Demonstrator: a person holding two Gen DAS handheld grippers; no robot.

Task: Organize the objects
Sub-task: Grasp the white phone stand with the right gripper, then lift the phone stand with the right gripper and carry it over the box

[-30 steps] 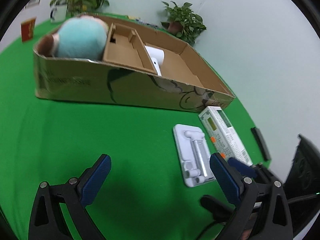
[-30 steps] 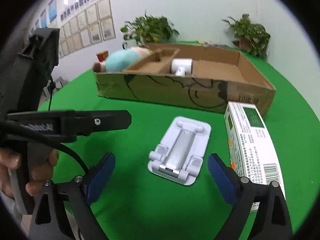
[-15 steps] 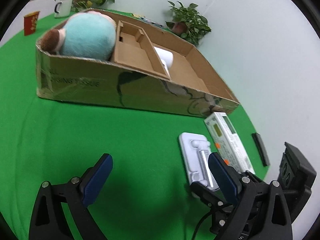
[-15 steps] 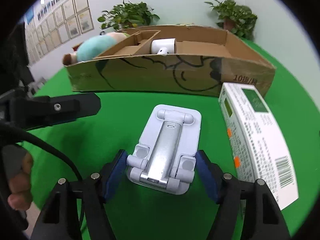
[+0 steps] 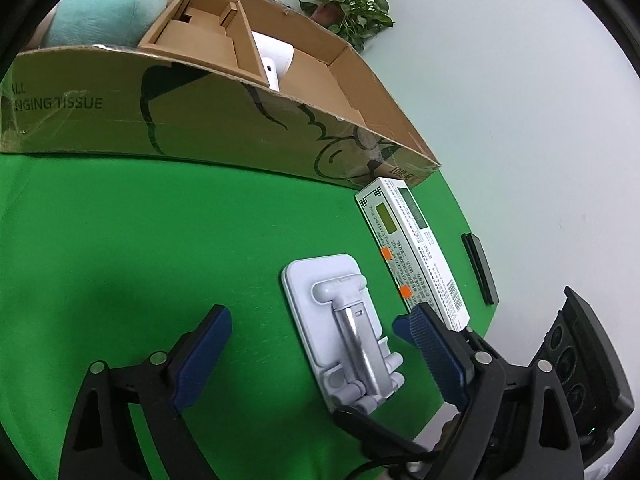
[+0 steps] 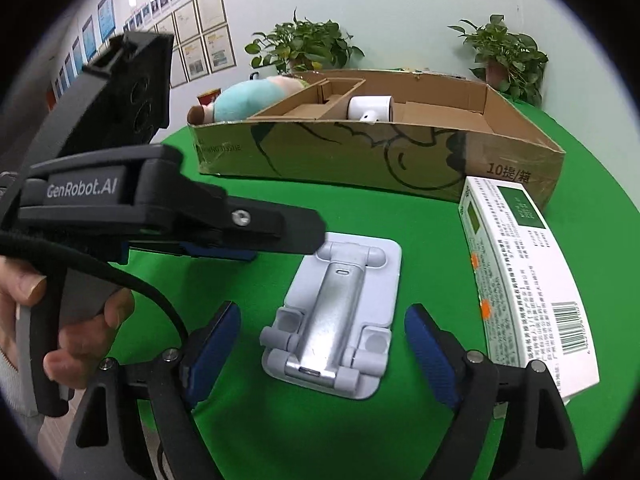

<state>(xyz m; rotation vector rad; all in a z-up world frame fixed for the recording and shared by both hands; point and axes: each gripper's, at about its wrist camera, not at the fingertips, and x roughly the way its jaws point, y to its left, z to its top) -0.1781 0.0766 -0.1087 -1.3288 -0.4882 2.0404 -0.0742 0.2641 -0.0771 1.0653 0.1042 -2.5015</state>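
A white folding phone stand [image 6: 340,312] lies flat on the green table; it also shows in the left wrist view [image 5: 344,332]. My right gripper [image 6: 322,344] is open, its blue pads on either side of the stand's near end, not touching it. My left gripper [image 5: 312,344] is open and empty, just left of the stand, with its right finger near the stand's edge. A long white medicine box [image 6: 520,280] lies right of the stand, also seen in the left wrist view [image 5: 412,252]. The cardboard box [image 6: 360,160] holds a teal plush toy [image 6: 248,98] and a white device [image 6: 370,109].
The left gripper's black body [image 6: 120,200] crosses the left of the right wrist view, close above the table. A thin black bar [image 5: 479,268] lies near the table's right edge. Potted plants [image 6: 304,46] stand behind the box by the wall.
My right gripper had narrowed around the stand half a second ago and has opened wider and drawn back. My left gripper has moved forward and right, closer to the stand.
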